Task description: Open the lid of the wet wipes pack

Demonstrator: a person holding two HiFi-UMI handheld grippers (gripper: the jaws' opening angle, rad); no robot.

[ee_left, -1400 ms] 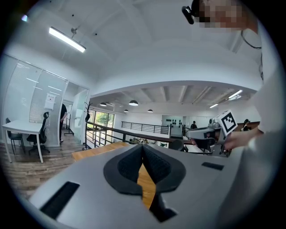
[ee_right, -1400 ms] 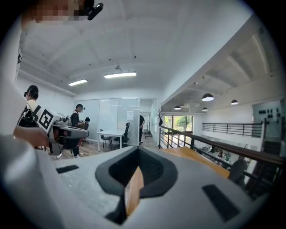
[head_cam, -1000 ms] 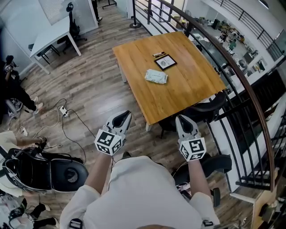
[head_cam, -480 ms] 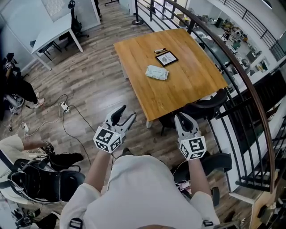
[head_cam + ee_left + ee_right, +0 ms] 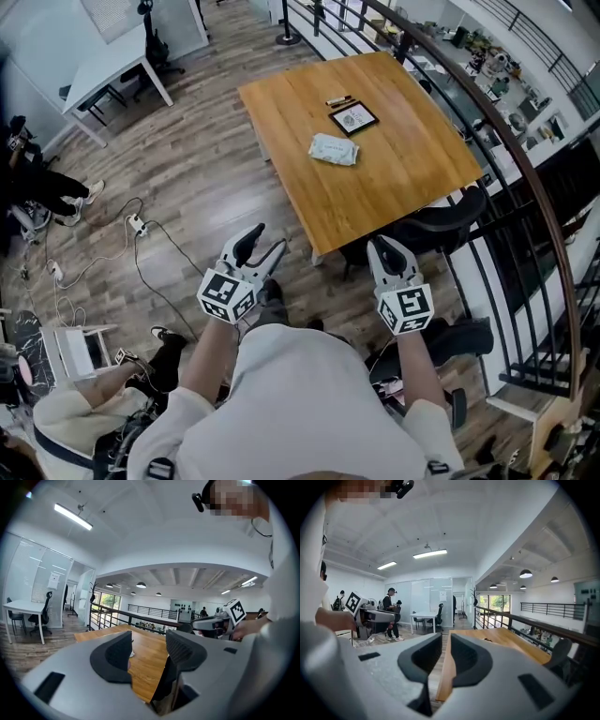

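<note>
The wet wipes pack [image 5: 333, 149], pale green and white, lies flat near the middle of the wooden table [image 5: 394, 187], far ahead of both grippers. My left gripper [image 5: 265, 242] is held over the floor short of the table's near corner, open, with nothing between its fingers. In the left gripper view [image 5: 149, 641] the table [image 5: 147, 660] shows through the gap. My right gripper [image 5: 387, 249] hangs just short of the table's near edge, jaws together and empty. Only a thin slit shows between its pads in the right gripper view [image 5: 446, 641].
A black framed card [image 5: 353, 118] and pens [image 5: 337, 99] lie beyond the pack. A black chair [image 5: 441, 220] sits at the table's near right edge, and a curved railing [image 5: 525, 187] runs along the right. Cables [image 5: 141, 253] trail on the floor to the left; a person [image 5: 84, 412] sits at lower left.
The left gripper's jaws have gone from shut to open. Both grippers stay in about the same place. The seated person at lower left has shifted.
</note>
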